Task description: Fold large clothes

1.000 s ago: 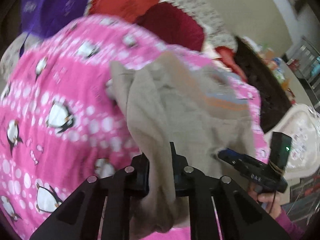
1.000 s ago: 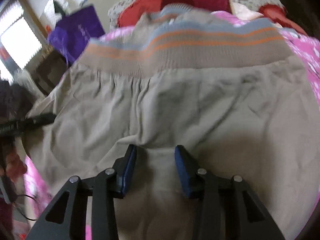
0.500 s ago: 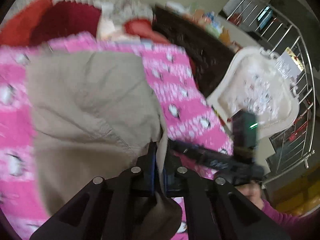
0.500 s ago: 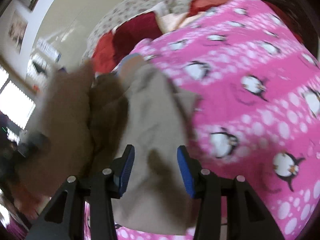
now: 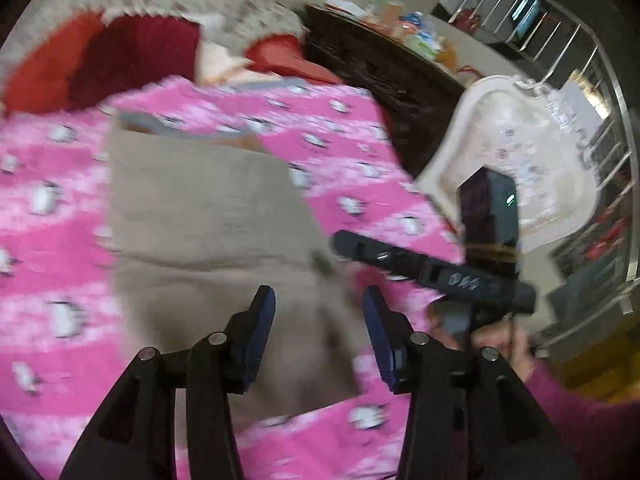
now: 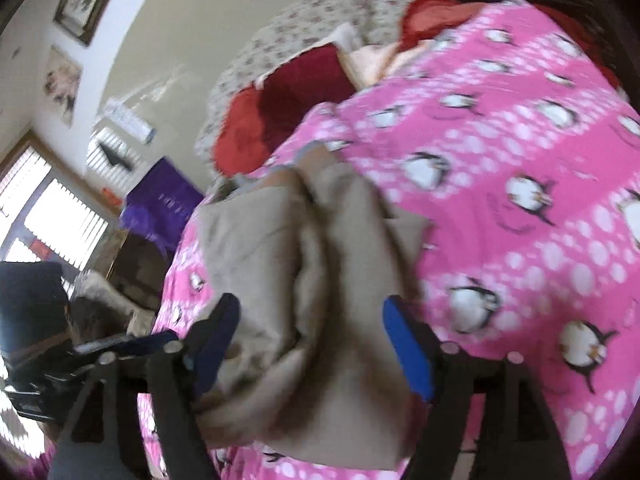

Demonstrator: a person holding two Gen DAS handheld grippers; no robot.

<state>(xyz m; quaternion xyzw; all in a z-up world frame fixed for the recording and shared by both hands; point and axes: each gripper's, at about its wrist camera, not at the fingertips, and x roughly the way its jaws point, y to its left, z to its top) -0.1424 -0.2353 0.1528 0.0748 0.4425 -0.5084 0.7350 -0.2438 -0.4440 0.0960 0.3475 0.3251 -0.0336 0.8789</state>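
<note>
While your left gripper (image 5: 318, 326) angles down over the folded tan garment (image 5: 208, 232) on the pink penguin blanket (image 5: 52, 240), its jaws are opening, the pads clear of the cloth. Your right gripper (image 6: 308, 344) tilts down too, its jaws opening wide around the garment's folded edge, not pinching it.

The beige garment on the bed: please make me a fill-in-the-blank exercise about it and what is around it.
1. The beige garment lies on a pink blanket printed with ____.
2. In the left wrist view, the garment's striped waistband is at its ____ edge.
3. Behind the blanket lie pillows coloured ____.
4. The left gripper has ____ pads on its jaws.

Missing words: penguins; far; red; blue
</note>
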